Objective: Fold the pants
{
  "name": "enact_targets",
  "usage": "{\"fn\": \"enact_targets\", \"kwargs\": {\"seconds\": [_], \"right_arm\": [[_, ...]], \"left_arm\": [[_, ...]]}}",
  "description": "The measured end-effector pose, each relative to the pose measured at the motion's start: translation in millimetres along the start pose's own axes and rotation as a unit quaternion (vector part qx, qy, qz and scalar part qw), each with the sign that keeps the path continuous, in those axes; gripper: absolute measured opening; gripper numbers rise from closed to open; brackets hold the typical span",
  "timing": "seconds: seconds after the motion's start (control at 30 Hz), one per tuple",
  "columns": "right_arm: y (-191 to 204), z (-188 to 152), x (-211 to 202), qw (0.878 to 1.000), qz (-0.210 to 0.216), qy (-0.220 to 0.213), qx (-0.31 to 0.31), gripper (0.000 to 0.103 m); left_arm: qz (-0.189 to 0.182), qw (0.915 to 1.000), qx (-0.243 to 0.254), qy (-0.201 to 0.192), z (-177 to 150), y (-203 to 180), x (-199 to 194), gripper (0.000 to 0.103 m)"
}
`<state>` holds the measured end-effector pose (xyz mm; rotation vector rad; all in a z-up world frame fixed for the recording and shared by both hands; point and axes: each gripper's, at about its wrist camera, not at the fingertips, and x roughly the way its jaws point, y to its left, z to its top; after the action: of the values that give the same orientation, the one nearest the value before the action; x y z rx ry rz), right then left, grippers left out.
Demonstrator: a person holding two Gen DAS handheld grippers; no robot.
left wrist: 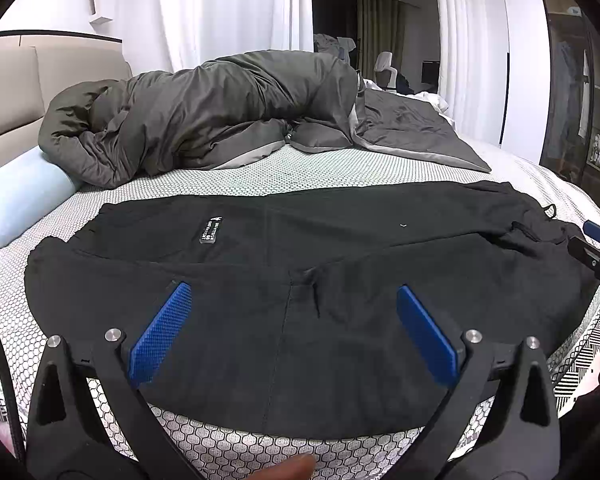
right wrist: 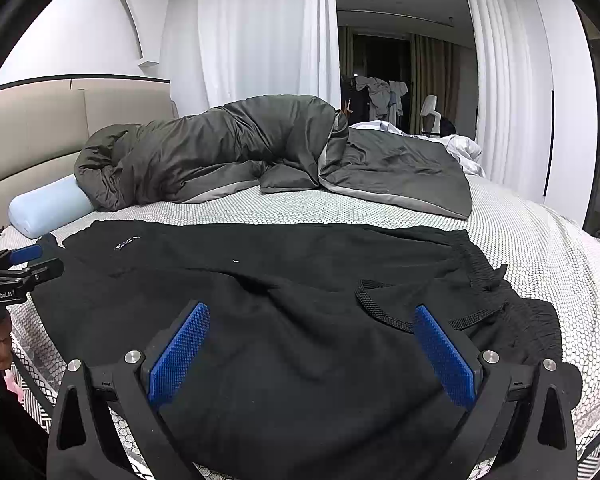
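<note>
Black pants (left wrist: 300,264) lie spread sideways across the near part of the bed, legs to the left and waistband with a black drawstring (right wrist: 384,308) to the right. A small label (left wrist: 210,230) shows on the far leg. My left gripper (left wrist: 292,300) is open and empty above the leg part. It also shows at the left edge of the right wrist view (right wrist: 32,264). My right gripper (right wrist: 312,320) is open and empty above the pants (right wrist: 284,292) near the waistband. It also shows at the right edge of the left wrist view (left wrist: 598,246).
The bed (left wrist: 260,168) has a honeycomb-patterned cover. A bunched grey duvet (left wrist: 204,116) lies along its far side. A pale blue pillow (left wrist: 16,200) lies at the left by the beige headboard (left wrist: 12,92). White curtains and a shelf unit (left wrist: 588,120) stand behind.
</note>
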<state>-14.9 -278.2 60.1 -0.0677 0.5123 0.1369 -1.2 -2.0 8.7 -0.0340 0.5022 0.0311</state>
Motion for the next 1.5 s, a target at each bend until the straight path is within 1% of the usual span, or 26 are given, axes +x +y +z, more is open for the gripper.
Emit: {"fn": "enact_targets", "kwargs": {"seconds": [0.83,1.07,1.5], "right_arm": [[0.3,-0.5,0.2,1.000,-0.001,-0.001,-0.001,0.103],[-1.8,-0.2,0.8,1.000,-0.003,-0.002,0.000,0.103],[-2.5,-0.4,1.4,1.000,-0.004,-0.002,0.000,0.103]], "left_arm": [[0.002,1.0000,0.000,-0.003,0.0,-4.3,-3.9,0.102],[0.002,1.0000,0.001,-0.003,3.2,-0.2,-9.8,0.102],[0.003,1.0000,0.001,-0.003,2.2,-0.7,-8.6,0.102]]}}
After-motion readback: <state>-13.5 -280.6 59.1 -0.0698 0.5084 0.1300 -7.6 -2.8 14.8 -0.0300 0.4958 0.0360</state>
